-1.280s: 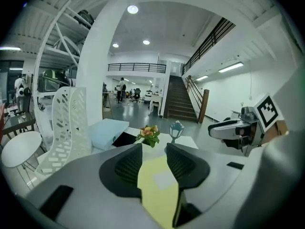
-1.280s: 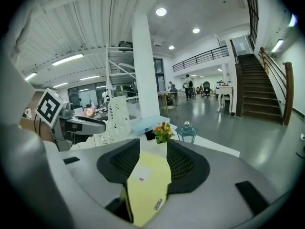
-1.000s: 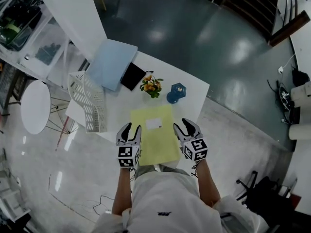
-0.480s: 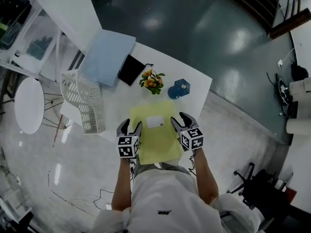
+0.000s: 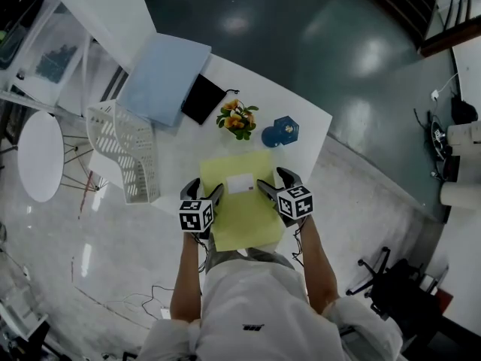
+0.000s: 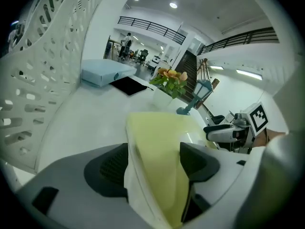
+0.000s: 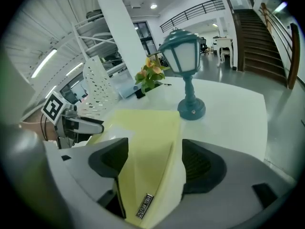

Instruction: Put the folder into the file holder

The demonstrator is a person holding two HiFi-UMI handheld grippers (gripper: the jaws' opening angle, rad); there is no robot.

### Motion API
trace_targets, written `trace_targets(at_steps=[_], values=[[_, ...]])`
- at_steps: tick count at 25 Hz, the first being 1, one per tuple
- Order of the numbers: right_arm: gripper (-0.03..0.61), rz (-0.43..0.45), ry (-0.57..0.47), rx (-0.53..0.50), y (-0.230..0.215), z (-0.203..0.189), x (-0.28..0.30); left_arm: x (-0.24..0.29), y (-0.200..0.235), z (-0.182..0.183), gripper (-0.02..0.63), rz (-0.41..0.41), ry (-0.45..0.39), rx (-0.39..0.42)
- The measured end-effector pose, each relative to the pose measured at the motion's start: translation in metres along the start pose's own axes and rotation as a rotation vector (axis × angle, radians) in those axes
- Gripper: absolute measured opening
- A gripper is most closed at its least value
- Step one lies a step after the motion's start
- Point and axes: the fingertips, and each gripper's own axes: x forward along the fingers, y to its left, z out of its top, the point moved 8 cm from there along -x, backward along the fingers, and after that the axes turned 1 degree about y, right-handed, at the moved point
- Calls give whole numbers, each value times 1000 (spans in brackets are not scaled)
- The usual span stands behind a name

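Left claw (image 5: 205, 189) and right claw (image 5: 273, 180) moved inward | both opening, folder (image 5: 244, 220) edges between | grip seemingly released

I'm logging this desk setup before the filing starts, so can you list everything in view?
table: one, white, centre of the head view
folder: one, yellow with a white label, flat at the table's near edge
file holder: one, white, table's left side
box: one, light blue, far left corner
pad: one, black, beside the box
flowers: one bunch, orange, far middle
lamp: one, blue, right of the flowers
round table: one, white, far left
left tool: one, grey, jaws opening around the folder's left edge
right tool: one, grey, jaws opening around the folder's right edge
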Motion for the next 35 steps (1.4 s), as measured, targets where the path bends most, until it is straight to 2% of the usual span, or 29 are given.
trace_targets(at_steps=[4, 7, 12, 22, 35], values=[[345, 31, 32, 14, 0, -4, 11, 3, 4, -2, 356, -50, 9, -32], [335, 51, 29, 35, 1, -5, 12, 4, 2, -3, 365, -90, 29, -25], [322, 48, 25, 30, 5, -4, 8, -1, -2, 0, 362, -72, 27, -4], [314, 56, -80, -60, 30, 23, -30, -48, -24, 22, 350, -2, -84, 81], [302, 81, -262, -154, 63, 62, -90, -122, -60, 50, 342, 72, -270, 168]])
